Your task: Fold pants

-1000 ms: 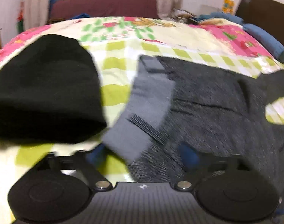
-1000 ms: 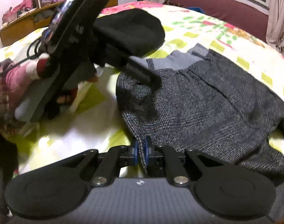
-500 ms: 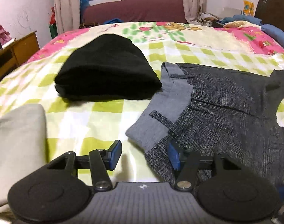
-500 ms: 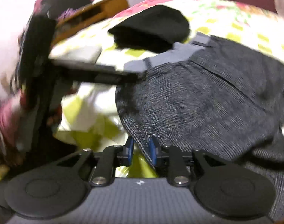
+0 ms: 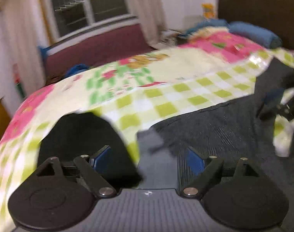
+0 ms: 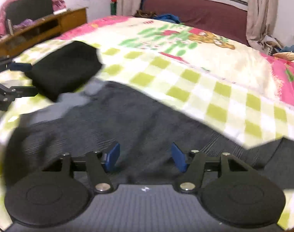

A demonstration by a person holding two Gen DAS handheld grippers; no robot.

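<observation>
Pants, dark grey, lie spread along the bed's near edge, pale waistband toward its left side beside a folded black garment. Left tool is released, jaws spread wide, having just opened, gripping nothing. Right tool is likewise released above the fabric, jaws freshly parted. Next, I judge, each should pinch a matching edge and fold evenly. Count: one pair of pants, one black garment, two tools.

The pants lie spread on the bed. A folded garment rests on the bed just beside their waistband, to its left. Behind the bed stands a sofa, under the window.
</observation>
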